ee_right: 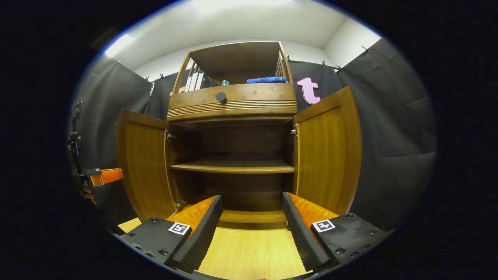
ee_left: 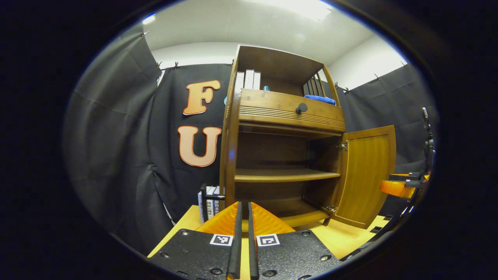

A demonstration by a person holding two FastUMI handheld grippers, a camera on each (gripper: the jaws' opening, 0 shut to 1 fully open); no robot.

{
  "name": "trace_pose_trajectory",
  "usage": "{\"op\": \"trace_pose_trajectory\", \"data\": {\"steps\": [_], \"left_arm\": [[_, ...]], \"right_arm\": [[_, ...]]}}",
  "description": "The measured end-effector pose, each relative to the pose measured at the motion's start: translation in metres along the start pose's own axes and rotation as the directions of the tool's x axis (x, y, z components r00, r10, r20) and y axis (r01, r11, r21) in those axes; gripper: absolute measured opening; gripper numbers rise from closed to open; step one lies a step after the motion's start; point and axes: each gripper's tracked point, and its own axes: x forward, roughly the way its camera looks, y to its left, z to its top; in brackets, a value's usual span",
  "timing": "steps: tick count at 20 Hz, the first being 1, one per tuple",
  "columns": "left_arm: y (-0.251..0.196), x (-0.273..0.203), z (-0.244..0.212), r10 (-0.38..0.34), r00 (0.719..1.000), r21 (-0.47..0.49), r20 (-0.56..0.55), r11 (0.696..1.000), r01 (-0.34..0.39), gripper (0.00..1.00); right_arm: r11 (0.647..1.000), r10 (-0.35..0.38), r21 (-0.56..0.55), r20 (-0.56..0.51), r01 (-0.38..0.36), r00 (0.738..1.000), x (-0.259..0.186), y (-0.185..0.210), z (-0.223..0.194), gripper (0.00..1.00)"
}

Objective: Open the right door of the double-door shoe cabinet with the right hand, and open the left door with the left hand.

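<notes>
Both grippers hang back from the shoe cabinet (ee_right: 233, 128), neither touching it. By the right gripper view, the right gripper (ee_right: 252, 217) is spread wide with nothing between its fingers, low over the wooden table (ee_right: 249, 252) and facing the cabinet's middle. By the left gripper view, the left gripper (ee_left: 243, 225) has its fingers drawn together to a thin slit, gripping nothing, and sits off to the cabinet's left side.

The cabinet stands on the table against the black cloth. Its right door (ee_right: 327, 151) is swung fully outward, and its left door (ee_right: 146, 163) is swung out too, so the inner shelf (ee_right: 233, 166) and both bare compartments are open to view. Above the doors sits a drawer front with a round dark knob (ee_right: 221, 97), and on top lie a blue cloth (ee_right: 266, 80) and some upright books (ee_right: 194, 81). More books (ee_left: 210, 204) stand on the table beside the cabinet's left wall.

Judging from how the doors lie, the task looks done. What remains is a clean retreat: draw each gripper straight back, clear of the door edges, so neither leaf is nudged inward. The left door's hinges (ee_right: 169, 136) are small, so side pressure on that leaf is best avoided.
</notes>
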Motion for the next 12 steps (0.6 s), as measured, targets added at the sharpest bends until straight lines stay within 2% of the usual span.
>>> {"op": "trace_pose_trajectory", "data": {"steps": [3,4,5,6,7,8,11,12], "left_arm": [[-0.022,0.014,0.000,-0.004,1.000,-0.029,0.012,1.000,0.004,0.09],[-0.030,0.017,-0.001,-0.013,1.000,-0.029,0.011,0.999,0.013,0.09],[-0.041,0.019,-0.001,-0.028,1.000,-0.024,0.011,0.999,0.028,0.09],[-0.052,0.022,-0.001,-0.046,0.999,-0.018,0.011,0.999,0.046,0.09],[-0.063,0.023,-0.001,-0.063,0.998,-0.013,0.012,0.998,0.064,0.10],[-0.074,0.026,-0.001,-0.086,0.996,-0.011,0.016,0.996,0.086,0.10],[-0.098,0.029,-0.001,-0.126,0.992,-0.028,0.022,0.992,0.127,0.10],[-0.102,0.031,-0.001,-0.127,0.992,-0.039,0.026,0.991,0.128,0.18]], "right_arm": [[1.000,-0.025,-0.002,-0.003,0.025,1.000,-0.006,-0.008,-0.003,0.98],[0.999,-0.033,0.000,-0.007,0.033,0.999,-0.007,-0.010,-0.005,0.94],[0.999,-0.041,-0.001,-0.010,0.041,0.999,-0.009,-0.012,-0.006,0.94],[0.999,-0.049,-0.002,-0.013,0.049,0.999,-0.011,-0.015,-0.007,0.98],[0.998,-0.057,-0.002,-0.015,0.057,0.998,-0.012,-0.017,-0.008,0.98],[0.998,-0.062,0.001,-0.017,0.063,0.998,-0.013,-0.019,-0.009,0.94],[0.997,-0.079,0.006,-0.024,0.079,0.997,-0.017,-0.022,-0.011,0.98],[0.996,-0.086,0.001,-0.025,0.086,0.996,-0.018,-0.023,-0.011,0.98]]}}
